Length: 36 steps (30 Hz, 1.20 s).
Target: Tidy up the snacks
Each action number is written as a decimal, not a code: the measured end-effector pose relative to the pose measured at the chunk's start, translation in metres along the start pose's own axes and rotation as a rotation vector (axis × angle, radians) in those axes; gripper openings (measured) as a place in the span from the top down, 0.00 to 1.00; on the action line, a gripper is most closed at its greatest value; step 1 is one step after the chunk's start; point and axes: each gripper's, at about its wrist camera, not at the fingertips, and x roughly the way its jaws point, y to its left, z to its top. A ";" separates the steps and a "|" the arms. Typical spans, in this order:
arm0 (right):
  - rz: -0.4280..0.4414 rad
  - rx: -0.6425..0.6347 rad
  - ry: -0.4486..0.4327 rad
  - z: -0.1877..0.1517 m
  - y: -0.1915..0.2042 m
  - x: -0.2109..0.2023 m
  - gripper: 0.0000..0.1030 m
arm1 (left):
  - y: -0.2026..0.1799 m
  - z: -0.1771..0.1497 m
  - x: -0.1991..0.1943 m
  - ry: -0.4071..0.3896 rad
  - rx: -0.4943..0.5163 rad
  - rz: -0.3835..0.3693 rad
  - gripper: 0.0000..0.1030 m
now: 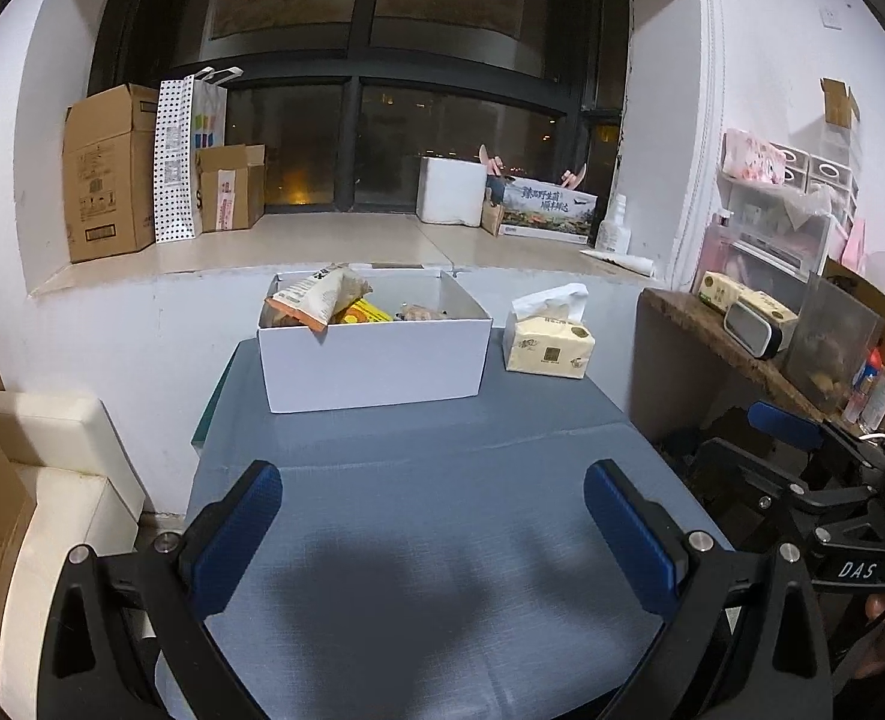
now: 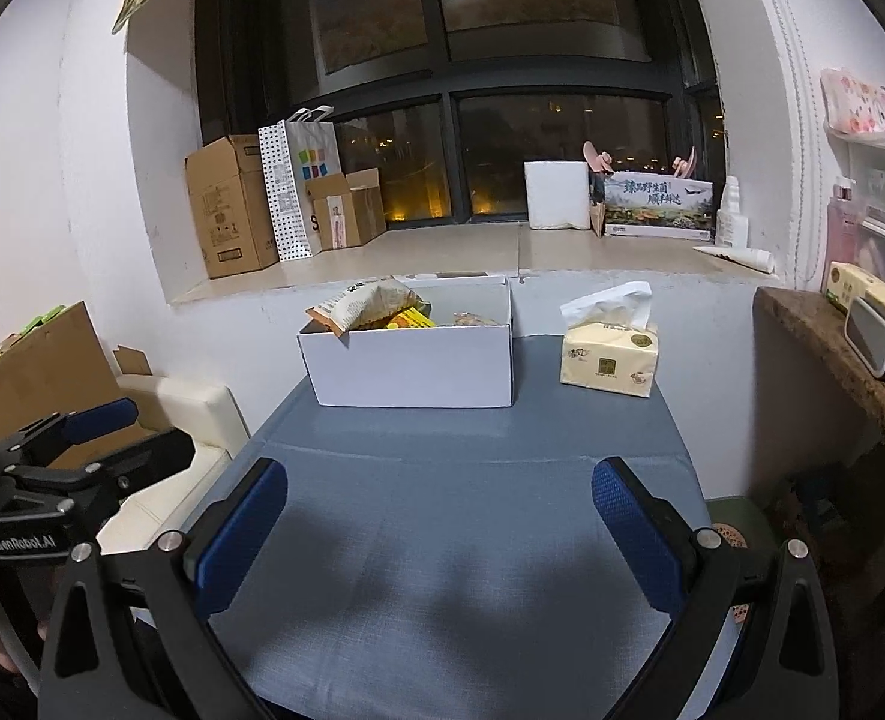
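Observation:
A white open box [image 1: 376, 360] [image 2: 418, 360] stands at the far end of the grey-blue table [image 1: 442, 510] [image 2: 454, 540]. Snack packets fill it: a beige and orange bag [image 1: 316, 294] [image 2: 364, 303] pokes over the left rim, with a yellow packet [image 1: 364, 313] [image 2: 409, 319] beside it. My left gripper [image 1: 433, 501] hovers open over the near table, nothing between its blue pads. My right gripper [image 2: 439, 501] is likewise open and holds nothing. Each gripper shows at the edge of the other's view.
A tissue pack [image 1: 550, 342] [image 2: 610, 354] sits right of the box. Cardboard boxes [image 1: 112, 174] and a dotted bag [image 1: 172, 162] line the window sill. A cluttered wooden shelf [image 1: 742, 336] stands right, a cream cushion seat [image 1: 52, 480] left.

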 end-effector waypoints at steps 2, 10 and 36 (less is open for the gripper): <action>0.000 -0.001 0.000 0.000 0.001 0.000 0.00 | 0.001 0.000 0.000 0.002 -0.002 0.001 0.00; -0.006 0.010 0.007 0.000 0.000 0.000 0.00 | 0.001 -0.002 -0.001 0.008 0.002 0.004 0.00; -0.009 0.015 0.016 -0.001 0.000 0.001 0.00 | 0.002 -0.001 0.000 0.016 0.012 0.000 0.00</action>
